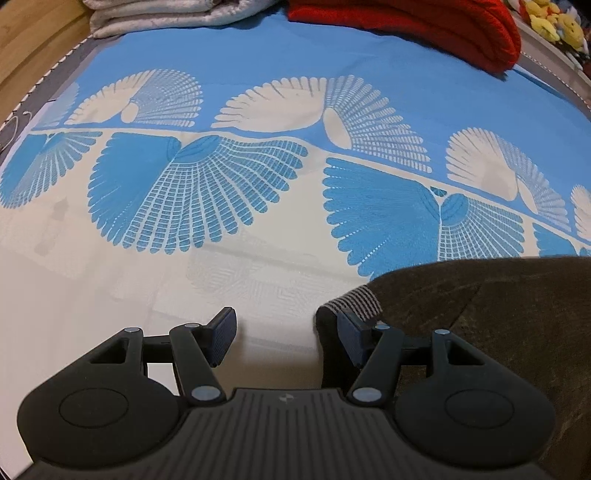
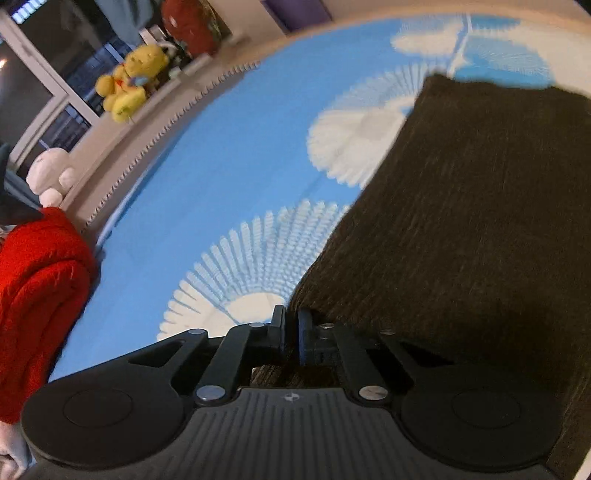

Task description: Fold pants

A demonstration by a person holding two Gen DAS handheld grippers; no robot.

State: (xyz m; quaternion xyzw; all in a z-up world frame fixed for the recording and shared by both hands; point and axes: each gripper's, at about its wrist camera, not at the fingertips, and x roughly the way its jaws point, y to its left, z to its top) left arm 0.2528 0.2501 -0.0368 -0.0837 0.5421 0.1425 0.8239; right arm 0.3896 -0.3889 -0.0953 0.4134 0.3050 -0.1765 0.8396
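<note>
Pants (image 1: 480, 332) lie beside the spread left claw (image 1: 284, 336), right side.

The dark brown corduroy pants (image 1: 480, 332) lie on the blue-and-white fan-patterned bedsheet (image 1: 258, 206), to the right of the left gripper (image 1: 286, 338) and ahead-right of the right gripper (image 2: 290, 332). A red knitted garment (image 1: 424, 26) lies far ahead of the left gripper, a grey folded blanket (image 1: 166, 14) left of it.

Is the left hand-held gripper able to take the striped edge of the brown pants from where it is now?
Probably yes. The left hand-held gripper stands open, and the striped edge of the brown pants lies beside its right finger; nothing blocks the way.
</note>
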